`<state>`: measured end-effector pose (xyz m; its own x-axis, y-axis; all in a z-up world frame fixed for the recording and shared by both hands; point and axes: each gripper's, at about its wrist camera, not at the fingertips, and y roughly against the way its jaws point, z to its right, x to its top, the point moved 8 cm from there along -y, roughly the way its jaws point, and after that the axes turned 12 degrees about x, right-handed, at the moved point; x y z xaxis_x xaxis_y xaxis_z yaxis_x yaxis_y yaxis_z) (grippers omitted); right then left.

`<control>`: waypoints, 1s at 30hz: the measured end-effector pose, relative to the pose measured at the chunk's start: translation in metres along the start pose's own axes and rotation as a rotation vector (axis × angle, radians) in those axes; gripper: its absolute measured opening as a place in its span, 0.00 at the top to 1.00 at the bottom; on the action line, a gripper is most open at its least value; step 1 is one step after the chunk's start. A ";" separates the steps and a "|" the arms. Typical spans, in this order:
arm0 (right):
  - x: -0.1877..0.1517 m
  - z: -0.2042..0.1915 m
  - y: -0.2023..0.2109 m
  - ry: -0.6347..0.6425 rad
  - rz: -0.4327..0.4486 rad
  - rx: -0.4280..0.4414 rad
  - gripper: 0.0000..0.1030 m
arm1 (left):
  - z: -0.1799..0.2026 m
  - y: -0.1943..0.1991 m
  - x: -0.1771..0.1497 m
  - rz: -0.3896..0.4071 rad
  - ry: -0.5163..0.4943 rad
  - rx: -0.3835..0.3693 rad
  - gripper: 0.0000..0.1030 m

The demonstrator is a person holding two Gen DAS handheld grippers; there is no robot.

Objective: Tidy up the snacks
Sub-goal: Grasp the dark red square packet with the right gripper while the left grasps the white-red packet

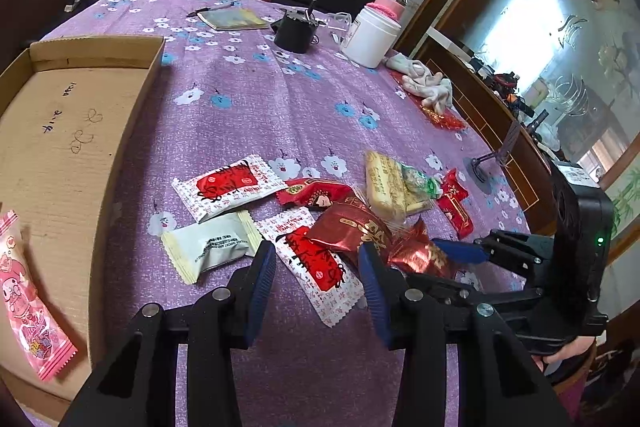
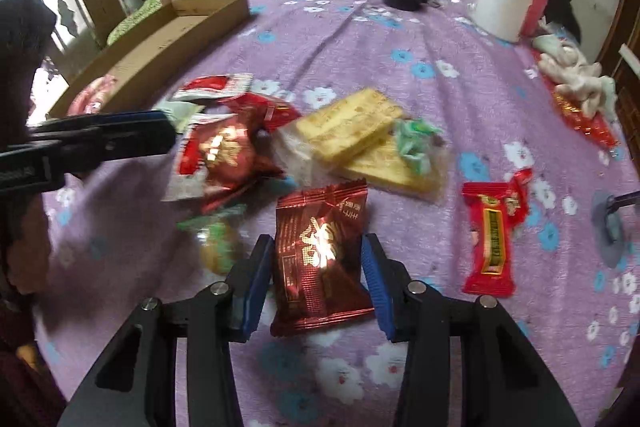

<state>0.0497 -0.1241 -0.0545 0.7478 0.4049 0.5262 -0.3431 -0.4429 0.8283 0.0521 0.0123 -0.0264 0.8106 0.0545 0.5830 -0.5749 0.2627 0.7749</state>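
2 white-and-red packets (image 1: 228, 187) lie on your table (image 1: 248, 99), 1 behind the other, and the nearer one (image 1: 316, 263) sits between the blue pads of your left tongs (image 1: 316, 291). Its long axis runs diagonally, from upper left down to lower right in the left wrist view. The pads stand apart on either side of it and do not press it, so those tongs are open.

1 dark red foil packet (image 2: 320, 259) stands between the pads of your right tongs (image 2: 318, 287). Its long axis runs away from you, roughly along the fingers, with its crimped far end tipped slightly right. The pads sit just beside its 2 long edges; whether they press on it you cannot tell from this view.

1 more dark red foil packet (image 2: 228, 155) lies in the pile to the left, close to the tip of your left tongs. 1 pale cream packet (image 1: 208, 243) lies left of that tip, turned diagonally. 2 yellow wafer packets (image 2: 352, 131) lie stacked and overlapping at the middle of the pile, with 1 green-wrapped sweet (image 2: 416, 143) at their right end. 1 bright red bar (image 2: 496, 239) lies alone to the right, long axis pointing away from you.

1 cardboard tray (image 1: 132, 131) sits at the left edge of the table, with 1 pink packet (image 1: 28, 303) inside at its near end.
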 end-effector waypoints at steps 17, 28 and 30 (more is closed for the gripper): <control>0.007 0.020 0.003 -0.103 0.049 -0.035 0.60 | 0.014 -0.033 -0.004 -0.084 -0.165 0.258 0.50; 0.008 0.016 0.002 -0.094 0.064 -0.033 0.62 | 0.021 -0.038 -0.001 0.032 -0.267 0.345 0.71; 0.010 0.015 0.005 -0.097 0.079 -0.028 0.62 | 0.019 -0.034 0.001 0.041 -0.254 0.333 0.71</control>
<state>0.0641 -0.1346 -0.0486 0.7689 0.2896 0.5700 -0.4178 -0.4472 0.7909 0.0703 -0.0150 -0.0477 0.7572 -0.1922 0.6242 -0.6443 -0.0632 0.7622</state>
